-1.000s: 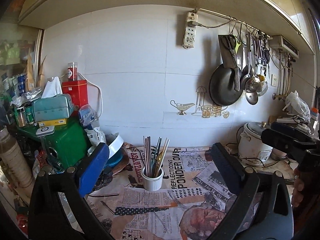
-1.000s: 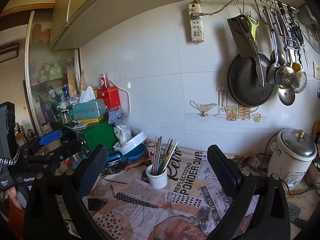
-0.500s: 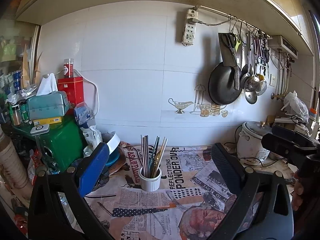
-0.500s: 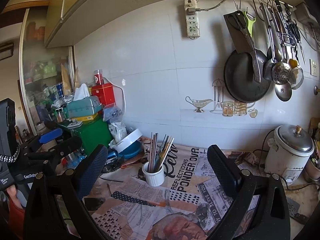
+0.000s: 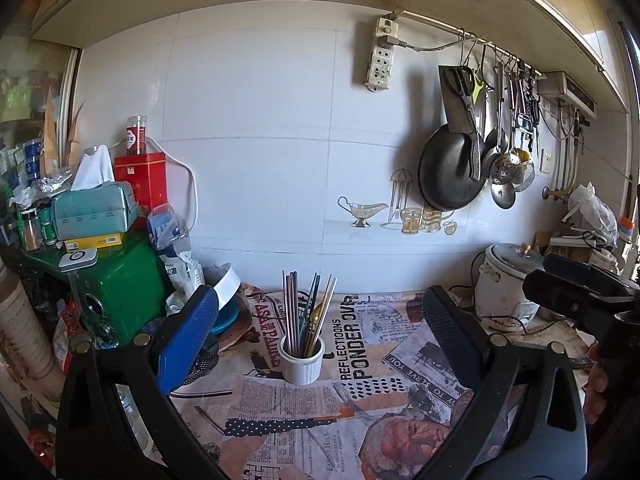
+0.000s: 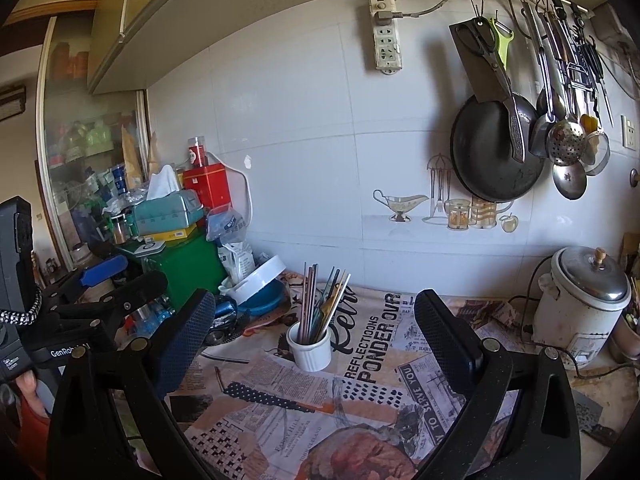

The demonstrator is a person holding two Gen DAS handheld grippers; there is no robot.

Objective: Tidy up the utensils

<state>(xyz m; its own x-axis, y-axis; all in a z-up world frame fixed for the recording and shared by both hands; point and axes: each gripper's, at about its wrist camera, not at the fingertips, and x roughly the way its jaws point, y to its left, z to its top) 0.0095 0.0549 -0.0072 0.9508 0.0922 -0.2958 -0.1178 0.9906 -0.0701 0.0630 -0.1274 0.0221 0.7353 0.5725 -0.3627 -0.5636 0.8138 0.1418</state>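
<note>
Newspaper covers the table [image 5: 360, 412], where a white cup [image 5: 301, 363] of chopsticks [image 5: 306, 312] stands upright. Both the left gripper [image 5: 320, 340] and right gripper [image 6: 316, 332] hover before it, fingers spread wide, empty.

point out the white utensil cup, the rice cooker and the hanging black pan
white utensil cup [image 5: 301, 365]: left wrist view, on its ribbed front wall.
rice cooker [image 6: 576, 316]: right wrist view, on its white body below the lid.
black pan [image 6: 490, 152]: right wrist view, on its dark underside.
</note>
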